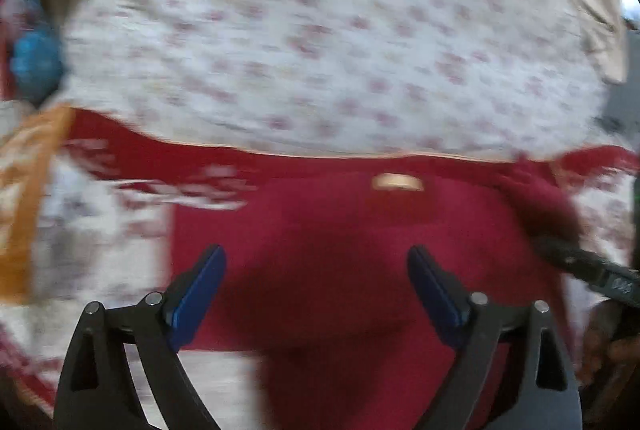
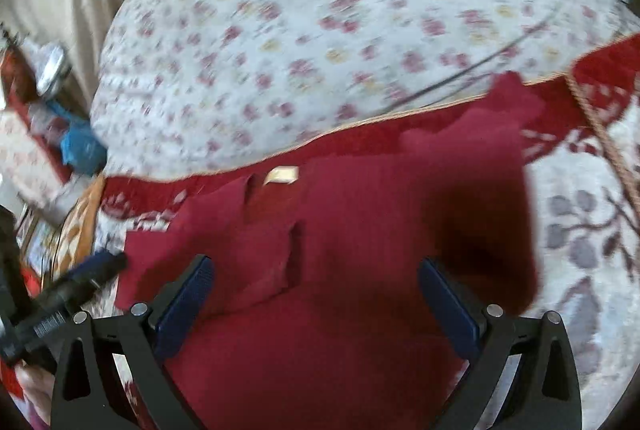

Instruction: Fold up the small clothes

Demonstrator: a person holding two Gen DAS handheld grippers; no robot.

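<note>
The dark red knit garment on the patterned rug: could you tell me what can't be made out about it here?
- Dark red knit garment: its type; near edge cut off by the frame bottom in both views.
- Small cream neck label: print blurred, too small, both views.
- Left gripper and right gripper: open, but cloth contact unclear; motion blur.
- Blue bundle: blurred, at the left wrist view's edge.

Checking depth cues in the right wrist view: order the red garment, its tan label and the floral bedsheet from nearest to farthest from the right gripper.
From the right gripper:
1. Red garment, directly under the open fingers.
2. Tan label, ahead, slightly left.
3. Floral bedsheet, beyond the garment.
</note>
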